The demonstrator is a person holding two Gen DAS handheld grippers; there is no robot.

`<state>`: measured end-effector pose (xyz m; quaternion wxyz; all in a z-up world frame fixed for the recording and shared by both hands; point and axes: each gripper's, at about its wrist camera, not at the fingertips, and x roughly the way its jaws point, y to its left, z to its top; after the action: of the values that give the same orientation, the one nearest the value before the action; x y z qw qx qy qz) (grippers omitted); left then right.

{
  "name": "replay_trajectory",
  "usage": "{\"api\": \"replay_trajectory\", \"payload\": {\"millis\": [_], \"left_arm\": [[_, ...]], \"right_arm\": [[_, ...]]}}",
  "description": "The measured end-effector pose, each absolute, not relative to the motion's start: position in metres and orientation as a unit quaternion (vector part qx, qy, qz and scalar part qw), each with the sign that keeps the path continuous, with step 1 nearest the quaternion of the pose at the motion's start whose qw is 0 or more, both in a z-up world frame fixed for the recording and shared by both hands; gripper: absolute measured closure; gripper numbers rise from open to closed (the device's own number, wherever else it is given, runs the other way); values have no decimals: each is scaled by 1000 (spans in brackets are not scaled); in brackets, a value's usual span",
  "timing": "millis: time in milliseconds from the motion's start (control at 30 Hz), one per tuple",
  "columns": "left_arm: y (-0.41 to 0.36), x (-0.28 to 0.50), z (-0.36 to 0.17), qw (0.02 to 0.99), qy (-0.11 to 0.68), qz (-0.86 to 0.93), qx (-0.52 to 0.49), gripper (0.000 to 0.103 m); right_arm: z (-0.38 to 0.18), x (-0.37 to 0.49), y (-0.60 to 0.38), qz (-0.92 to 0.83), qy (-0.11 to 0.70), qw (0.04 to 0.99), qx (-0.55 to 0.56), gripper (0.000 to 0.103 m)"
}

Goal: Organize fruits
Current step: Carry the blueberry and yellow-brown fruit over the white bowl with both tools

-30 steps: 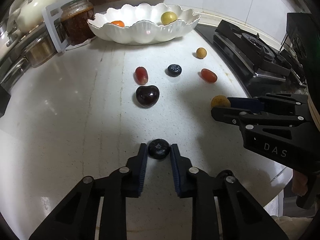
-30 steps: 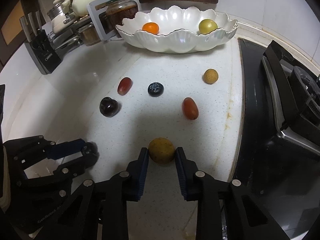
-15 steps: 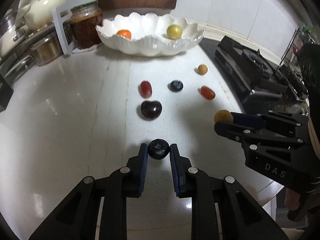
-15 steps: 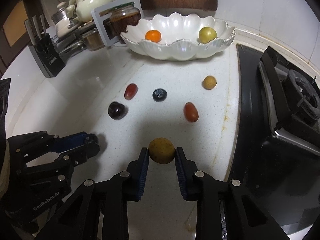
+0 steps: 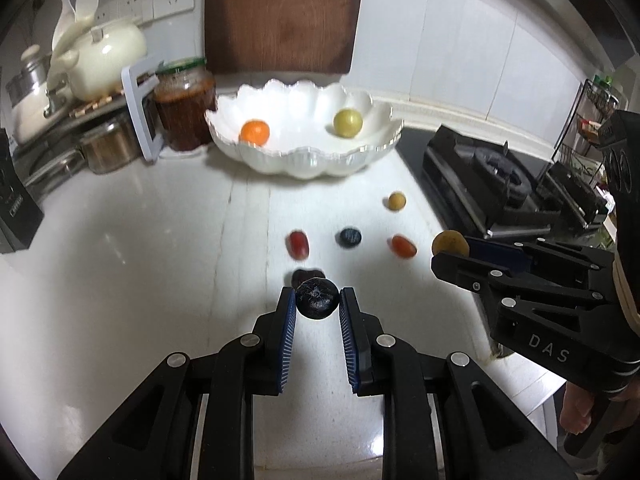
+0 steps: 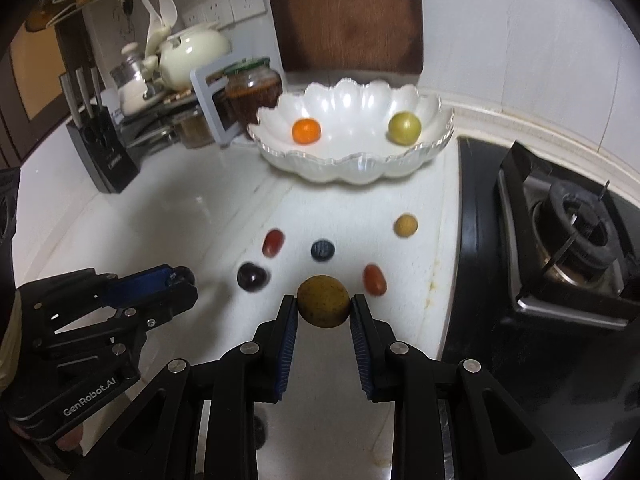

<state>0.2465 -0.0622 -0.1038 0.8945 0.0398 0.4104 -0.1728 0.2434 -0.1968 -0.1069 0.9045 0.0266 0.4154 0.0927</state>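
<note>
My left gripper (image 5: 317,303) is shut on a blueberry (image 5: 317,298) and holds it above the white counter. My right gripper (image 6: 324,307) is shut on a brown-yellow round fruit (image 6: 324,300), also lifted; it shows in the left wrist view (image 5: 450,242). A white scalloped bowl (image 6: 352,168) at the back holds an orange fruit (image 6: 306,131) and a green-yellow fruit (image 6: 404,128). On the counter lie a red grape (image 6: 273,243), a second blueberry (image 6: 323,249), a dark cherry (image 6: 251,276), a red tomato (image 6: 374,279) and a small yellow fruit (image 6: 405,225).
A black gas stove (image 6: 560,264) fills the right side. A jar (image 6: 252,88), a teapot (image 6: 192,54), pots and a knife block (image 6: 102,152) stand at the back left. A wooden board (image 6: 348,16) leans on the wall behind the bowl.
Both grippers have risen off the counter with their fruits and tilted up toward the bowl. The loose fruits have not moved.
</note>
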Motion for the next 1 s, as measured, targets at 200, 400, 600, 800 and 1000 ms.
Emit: {"api": "replay_trajectory", "payload": {"millis": [200, 400, 600, 800, 1000], "left_arm": [[-63, 251, -86, 907, 382, -170, 38, 80], [-64, 259, -69, 920, 353, -167, 40, 80], [-62, 267, -54, 929, 330, -165, 37, 80], [-63, 277, -38, 938, 305, -162, 41, 80], [-64, 296, -25, 942, 292, -162, 39, 80]], "right_arm": [[-89, 246, -199, 84, 387, 918, 26, 75], [-71, 253, -204, 72, 358, 931, 26, 75], [-54, 261, -206, 61, 329, 942, 26, 75], [-40, 272, -208, 59, 309, 949, 29, 75], [-24, 288, -209, 53, 289, 956, 26, 75]]}}
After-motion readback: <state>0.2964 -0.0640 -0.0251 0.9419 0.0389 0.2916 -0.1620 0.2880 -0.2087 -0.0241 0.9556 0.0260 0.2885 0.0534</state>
